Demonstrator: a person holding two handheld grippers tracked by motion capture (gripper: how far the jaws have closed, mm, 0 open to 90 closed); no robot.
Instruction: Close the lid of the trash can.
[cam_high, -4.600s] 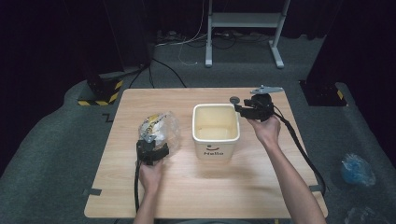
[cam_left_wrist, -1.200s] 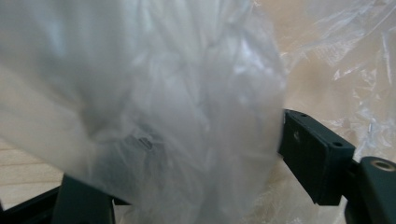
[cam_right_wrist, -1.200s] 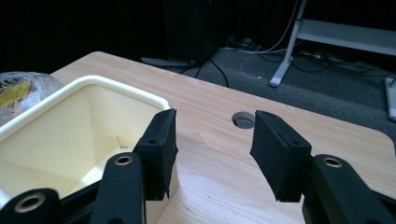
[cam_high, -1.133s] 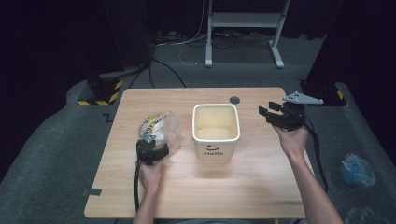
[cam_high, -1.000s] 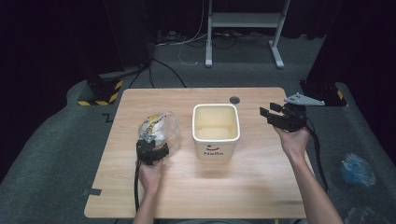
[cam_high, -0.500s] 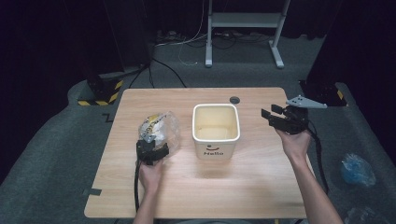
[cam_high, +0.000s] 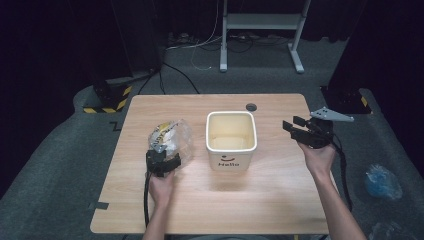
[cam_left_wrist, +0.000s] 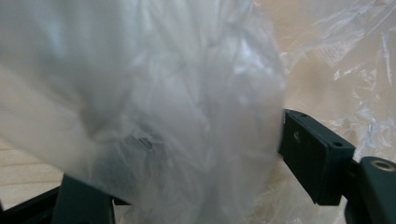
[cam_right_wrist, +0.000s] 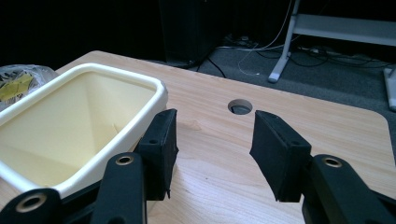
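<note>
Left claw (cam_high: 163, 161) clamped on clear plastic bag (cam_high: 171, 139), crinkled film between jaws in left gripper view, right claw (cam_high: 300, 131) open, empty, beside cream bin (cam_high: 231, 150), high view shows whole table (cam_high: 210, 210)

A dark recording lab or studio: a lone wooden table (cam_high: 260, 200) on grey carpet (cam_high: 60, 170), black drapes behind, floor cables (cam_high: 200, 45), a metal stand (cam_high: 260, 22)

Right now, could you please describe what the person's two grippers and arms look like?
Both grippers are black, with two blocky rectangular jaws fixed by brass-coloured rivets. The right gripper carries a grey three-cornered plate on top; a black cable trails from it and from the left gripper. Both forearms are bare, with no sleeves visible.
</note>
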